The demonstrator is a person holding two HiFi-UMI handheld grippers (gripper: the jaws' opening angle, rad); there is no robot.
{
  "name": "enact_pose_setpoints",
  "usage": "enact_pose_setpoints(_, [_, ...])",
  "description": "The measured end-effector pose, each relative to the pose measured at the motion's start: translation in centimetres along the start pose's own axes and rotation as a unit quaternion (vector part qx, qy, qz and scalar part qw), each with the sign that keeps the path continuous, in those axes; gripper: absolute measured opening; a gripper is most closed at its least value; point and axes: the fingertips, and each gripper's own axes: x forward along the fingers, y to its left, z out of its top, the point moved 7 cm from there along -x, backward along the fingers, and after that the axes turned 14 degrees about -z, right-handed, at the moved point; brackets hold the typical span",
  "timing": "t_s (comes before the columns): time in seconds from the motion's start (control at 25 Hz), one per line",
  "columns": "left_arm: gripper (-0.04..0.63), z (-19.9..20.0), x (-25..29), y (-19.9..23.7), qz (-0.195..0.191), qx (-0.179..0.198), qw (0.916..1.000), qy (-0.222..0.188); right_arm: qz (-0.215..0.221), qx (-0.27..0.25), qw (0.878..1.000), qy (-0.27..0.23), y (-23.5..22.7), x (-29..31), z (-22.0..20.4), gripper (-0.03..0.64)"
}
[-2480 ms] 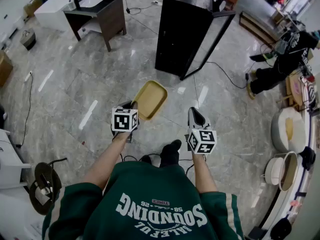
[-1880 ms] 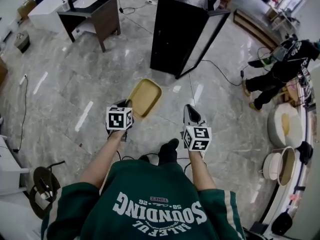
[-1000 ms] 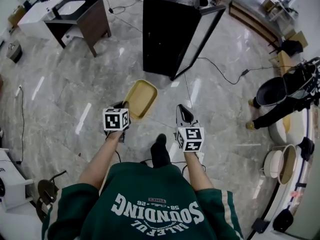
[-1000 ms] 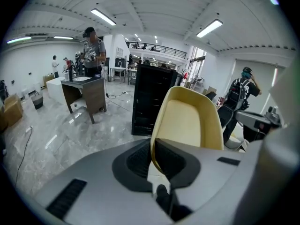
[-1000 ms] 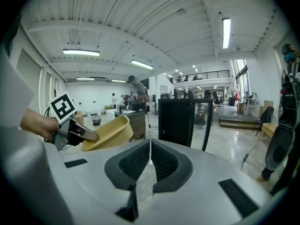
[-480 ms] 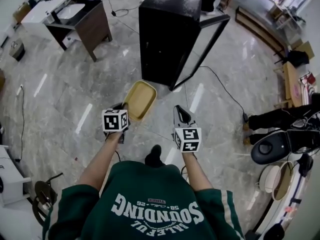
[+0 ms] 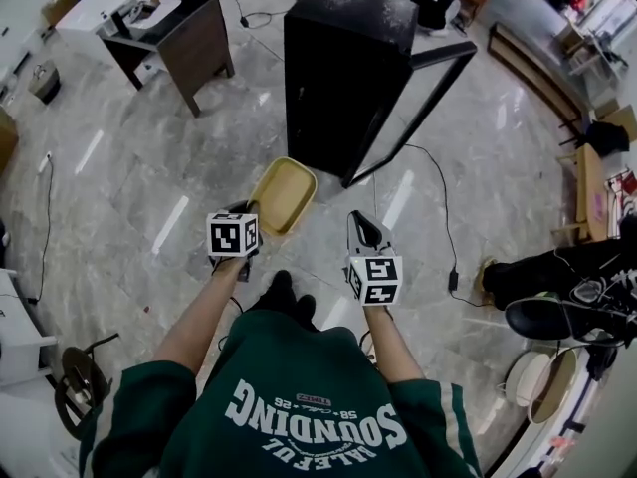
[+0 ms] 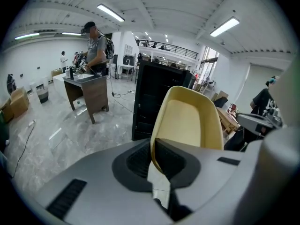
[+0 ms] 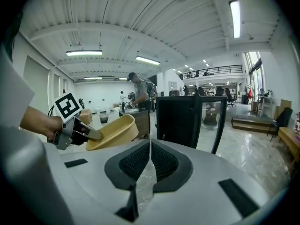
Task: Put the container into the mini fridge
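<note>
A shallow yellow container (image 7: 282, 195) hangs over the marble floor, and my left gripper (image 7: 251, 211) is shut on its near rim. In the left gripper view the container (image 8: 192, 121) stands up from between the closed jaws and hides part of the mini fridge (image 8: 152, 100). The black mini fridge (image 7: 343, 68) stands just ahead on the floor, with its glass door (image 7: 423, 103) swung open to the right. My right gripper (image 7: 360, 224) is shut and holds nothing, level with the left one. In its own view the right gripper (image 9: 149, 149) faces the fridge (image 9: 180, 118), with the container (image 9: 112, 131) at left.
A dark wooden desk (image 7: 189, 33) stands at the far left, and a person (image 8: 96, 48) is beside it. A black cable (image 7: 440, 212) runs across the floor right of the fridge door. Another person (image 7: 557, 272) is at the right edge. A stool (image 7: 80, 381) stands lower left.
The fridge has come nearer and larger as the person walked towards it. Both grippers kept their pose, with the container still in the left one.
</note>
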Motion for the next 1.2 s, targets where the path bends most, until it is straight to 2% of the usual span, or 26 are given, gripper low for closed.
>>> enact_pose_setpoints(0.16, [0.025, 1.9, 2.3, 1.1, 0.001, -0.002, 1.0, 0.004, 0.004, -0.003, 1.0, 0.003, -0.9, 2.5, 0.8, 0.035])
enact_pose_setpoints(0.48, [0.025, 8.2, 8.8, 4.2, -0.008, -0.001, 1.0, 0.001, 0.014, -0.019, 1.0, 0.008, -2.8, 11.1, 3.9, 0.035])
enact_pose_setpoints(0.76, [0.025, 12.6, 14.8, 7.7, -0.02, 0.004, 0.9995, 0.022, 0.014, -0.014, 1.0, 0.01, -3.8, 18.5, 6.9, 0.037])
enact_pose_setpoints(1.04, [0.025, 15.8, 20.5, 8.4, -0.024, -0.012, 0.9992, 0.028, 0.027, -0.02, 0.999, 0.012, -6.3, 23.3, 8.2, 0.037])
enact_pose_setpoints(1.2, [0.025, 16.8, 23.5, 8.4, -0.015, -0.021, 0.9992, 0.03, 0.042, -0.026, 0.999, 0.012, -8.2, 26.0, 8.0, 0.037])
